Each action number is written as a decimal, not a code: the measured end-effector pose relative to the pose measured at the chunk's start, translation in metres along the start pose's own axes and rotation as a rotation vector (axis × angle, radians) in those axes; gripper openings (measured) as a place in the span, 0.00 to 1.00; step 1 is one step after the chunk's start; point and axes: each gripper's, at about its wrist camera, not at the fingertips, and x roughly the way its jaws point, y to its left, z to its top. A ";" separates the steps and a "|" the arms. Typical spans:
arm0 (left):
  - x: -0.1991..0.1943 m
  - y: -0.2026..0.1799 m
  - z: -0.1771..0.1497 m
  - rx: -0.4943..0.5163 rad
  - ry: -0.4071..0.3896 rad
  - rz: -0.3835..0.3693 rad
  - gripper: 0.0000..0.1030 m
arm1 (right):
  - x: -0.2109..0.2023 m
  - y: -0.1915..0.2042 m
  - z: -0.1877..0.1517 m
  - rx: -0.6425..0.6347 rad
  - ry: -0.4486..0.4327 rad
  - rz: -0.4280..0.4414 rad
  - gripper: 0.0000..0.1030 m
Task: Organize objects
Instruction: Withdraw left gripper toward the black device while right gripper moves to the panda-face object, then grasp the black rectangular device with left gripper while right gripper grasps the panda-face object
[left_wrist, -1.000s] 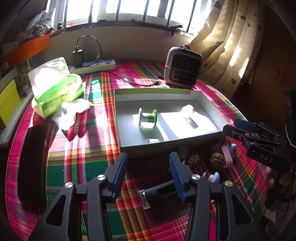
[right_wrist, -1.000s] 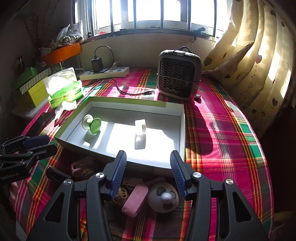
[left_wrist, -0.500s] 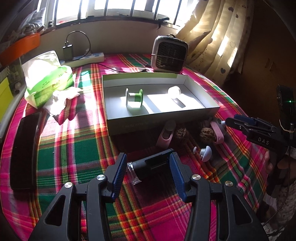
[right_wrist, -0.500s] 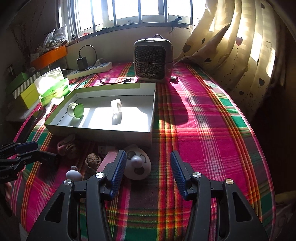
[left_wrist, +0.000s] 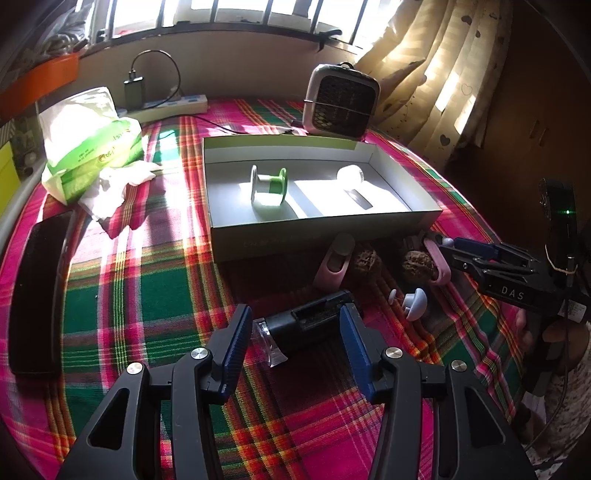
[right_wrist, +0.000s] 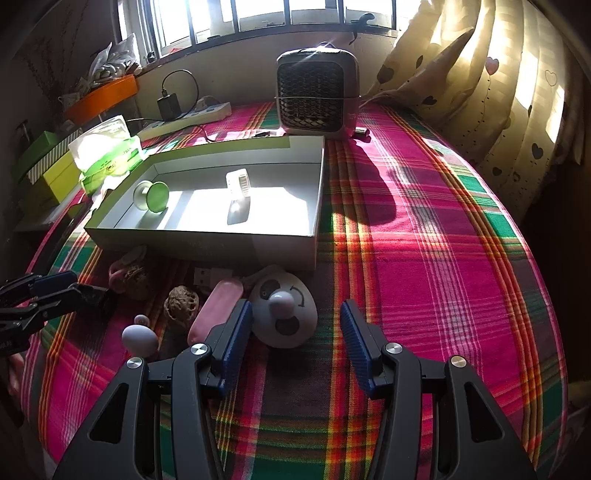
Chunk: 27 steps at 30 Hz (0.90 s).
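Note:
A black tube-shaped device with a clear cap (left_wrist: 306, 323) lies on the plaid cloth between the fingers of my left gripper (left_wrist: 295, 345). The jaws are opening and the pads stand off it. My right gripper (right_wrist: 295, 328) is open around the near side of a white round panda-face piece (right_wrist: 284, 314), not touching it. An open white box (left_wrist: 321, 238) holds a green spool (left_wrist: 269, 184) and a small white part (left_wrist: 350, 173). In front of the box lie walnuts (right_wrist: 183, 302), a pink bar (right_wrist: 218, 306), a lavender knob (left_wrist: 415, 302) and a pink clip (left_wrist: 336, 264).
A tissue pack (left_wrist: 92, 140) and a black case (left_wrist: 40, 291) sit left of the box. A small heater (right_wrist: 317, 96) and a power strip (left_wrist: 173, 107) stand by the window. A curtain (right_wrist: 480, 92) hangs on the right. The cloth right of the box (right_wrist: 424, 229) is bare.
The left view has drawn back from the box and the left jaws have widened a little around the black device. The right gripper has pulled back and settled at the panda-face piece.

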 end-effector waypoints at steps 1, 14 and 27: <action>0.001 0.000 0.000 0.000 0.003 -0.001 0.46 | 0.002 0.000 0.001 -0.001 0.005 -0.001 0.51; 0.005 -0.014 -0.008 0.029 0.035 -0.044 0.47 | 0.011 -0.003 0.004 -0.014 0.027 -0.026 0.53; 0.019 -0.030 -0.005 0.182 0.062 -0.015 0.47 | 0.012 -0.005 0.004 -0.039 0.032 -0.053 0.53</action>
